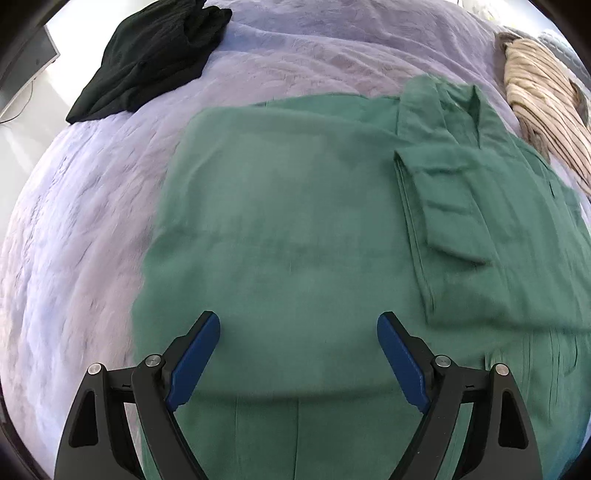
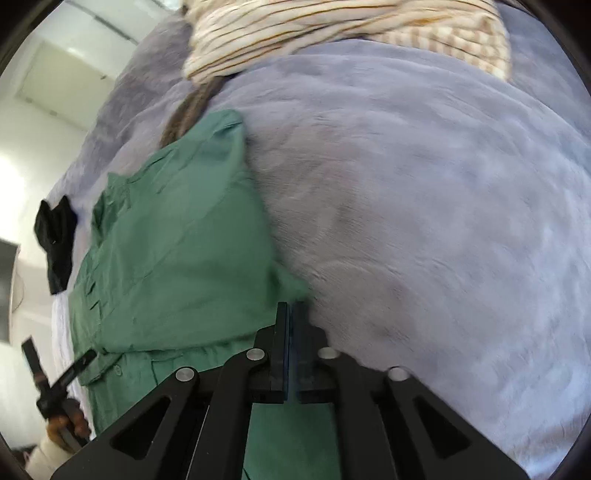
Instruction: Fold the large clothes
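Left gripper point(image 1: 298, 326) spread wide above green garment point(image 1: 295, 221) on lilac blanket point(image 1: 92, 221).

1. Both views are lit by soft, even daylight; the room is bright and nothing is dim.
2. In the right wrist view the pale wall point(image 2: 55, 122) at the left is washed out, with glare near the frame's left edge.
3. Shadows are faint: a soft dark band lies on the green garment point(image 1: 295, 206) just below the left tool point(image 1: 298, 328).
4. Motion blur smears the lavender bed cover point(image 1: 74, 240) and the striped cloth point(image 2: 332, 33); fabric texture is soft in both views.
5. Both tools are sharp; the right tool point(image 2: 291, 314) shows crisp edges.
6. Fisheye distortion bulges the bed, and black vignette rings the corners.
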`<act>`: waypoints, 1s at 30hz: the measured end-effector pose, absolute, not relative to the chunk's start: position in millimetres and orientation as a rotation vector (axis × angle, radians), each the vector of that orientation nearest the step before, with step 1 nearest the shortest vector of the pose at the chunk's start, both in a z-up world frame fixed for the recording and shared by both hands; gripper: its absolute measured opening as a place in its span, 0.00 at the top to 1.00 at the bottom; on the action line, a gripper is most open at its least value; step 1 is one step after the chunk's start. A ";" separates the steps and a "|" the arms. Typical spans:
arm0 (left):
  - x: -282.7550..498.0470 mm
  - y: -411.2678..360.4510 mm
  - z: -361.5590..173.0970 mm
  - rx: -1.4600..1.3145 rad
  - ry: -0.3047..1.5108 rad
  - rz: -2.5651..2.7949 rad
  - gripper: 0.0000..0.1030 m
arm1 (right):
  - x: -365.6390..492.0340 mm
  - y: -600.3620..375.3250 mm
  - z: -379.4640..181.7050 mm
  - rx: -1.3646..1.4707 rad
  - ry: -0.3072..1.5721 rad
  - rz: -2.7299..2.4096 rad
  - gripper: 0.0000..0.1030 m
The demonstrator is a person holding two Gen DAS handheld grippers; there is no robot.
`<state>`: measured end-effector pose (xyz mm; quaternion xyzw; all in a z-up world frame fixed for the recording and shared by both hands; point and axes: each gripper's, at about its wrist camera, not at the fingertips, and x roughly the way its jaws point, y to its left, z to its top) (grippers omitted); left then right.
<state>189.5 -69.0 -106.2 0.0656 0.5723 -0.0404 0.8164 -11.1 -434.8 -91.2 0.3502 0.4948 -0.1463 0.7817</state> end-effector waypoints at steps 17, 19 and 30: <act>103.4 -73.8 -96.4 0.076 1.344 -0.065 0.14 | -76.0 -403.5 -85.0 0.880 1.193 -0.212 0.93; 93.5 -74.3 -91.8 0.082 1.354 -0.053 0.00 | -80.3 -399.5 -83.2 0.881 1.206 -0.205 0.83; 38.7 -73.6 -70.8 0.110 1.395 -0.048 0.00 | -91.7 -360.5 -67.9 0.858 1.291 -0.132 0.45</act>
